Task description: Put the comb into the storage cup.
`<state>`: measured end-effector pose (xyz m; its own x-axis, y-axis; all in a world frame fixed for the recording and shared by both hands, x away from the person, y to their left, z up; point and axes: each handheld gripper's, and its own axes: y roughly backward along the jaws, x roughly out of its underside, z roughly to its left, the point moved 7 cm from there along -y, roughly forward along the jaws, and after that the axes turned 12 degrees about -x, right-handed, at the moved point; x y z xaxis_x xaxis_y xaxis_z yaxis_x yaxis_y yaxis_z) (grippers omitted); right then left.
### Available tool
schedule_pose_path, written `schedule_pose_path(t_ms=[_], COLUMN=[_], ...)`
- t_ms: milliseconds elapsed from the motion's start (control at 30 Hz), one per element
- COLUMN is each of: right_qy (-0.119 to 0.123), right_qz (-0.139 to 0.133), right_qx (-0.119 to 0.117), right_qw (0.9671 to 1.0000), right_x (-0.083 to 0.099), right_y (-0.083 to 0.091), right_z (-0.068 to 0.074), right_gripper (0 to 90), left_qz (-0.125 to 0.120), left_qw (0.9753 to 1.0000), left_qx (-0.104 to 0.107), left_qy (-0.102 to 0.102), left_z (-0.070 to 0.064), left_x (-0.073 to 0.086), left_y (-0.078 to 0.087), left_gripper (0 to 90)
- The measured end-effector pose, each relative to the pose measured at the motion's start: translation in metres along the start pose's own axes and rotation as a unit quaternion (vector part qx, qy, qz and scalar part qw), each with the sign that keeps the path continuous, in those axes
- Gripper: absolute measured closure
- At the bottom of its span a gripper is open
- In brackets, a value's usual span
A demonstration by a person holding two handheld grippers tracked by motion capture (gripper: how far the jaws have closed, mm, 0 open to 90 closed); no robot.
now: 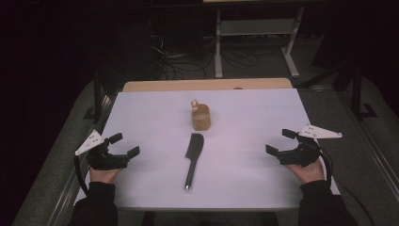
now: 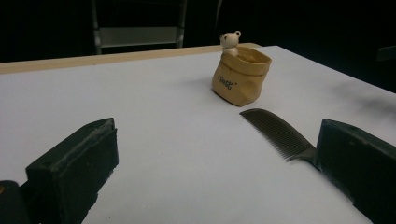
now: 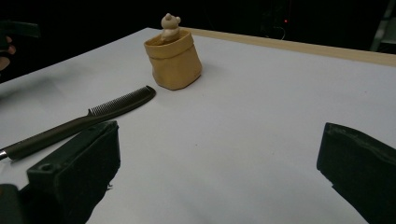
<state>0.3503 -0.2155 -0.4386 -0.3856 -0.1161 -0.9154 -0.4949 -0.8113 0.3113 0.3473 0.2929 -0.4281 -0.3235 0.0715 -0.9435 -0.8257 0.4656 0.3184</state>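
Centrally, a dark comb point(image 1: 193, 159) is lying flat on the white table point(image 1: 244, 183), its long axis running from near edge toward far edge, toothed end pointing away at a tan bag-shaped pot point(image 1: 201, 117) bearing a small bear figure point(image 1: 194, 104). Both the left gripper point(image 1: 123, 145) and right gripper point(image 1: 278, 141) are resting near the side edges, jaws spread wide, holding nothing.

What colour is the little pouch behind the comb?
Tan pouch, clearest in the left gripper view.
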Motion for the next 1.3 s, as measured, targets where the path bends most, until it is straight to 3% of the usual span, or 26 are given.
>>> schedule_pose_path(t_ms=[833, 1300], right_qy=[0.000, 0.001], right_qz=[0.001, 0.004], right_qx=[-0.005, -0.007], right_qw=[1.0000, 1.0000], right_x=[0.000, 0.001], right_y=[-0.001, -0.002], right_z=[0.001, 0.001], right_gripper=[0.0, 0.0], left_qz=[0.007, 0.014], left_qw=[0.9999, 0.9984], left_qx=[0.007, 0.035], left_qy=[-0.005, -0.042], left_z=[-0.007, -0.035], left_x=[-0.001, -0.011], left_y=[-0.001, -0.002], left_gripper=[0.0, 0.0])
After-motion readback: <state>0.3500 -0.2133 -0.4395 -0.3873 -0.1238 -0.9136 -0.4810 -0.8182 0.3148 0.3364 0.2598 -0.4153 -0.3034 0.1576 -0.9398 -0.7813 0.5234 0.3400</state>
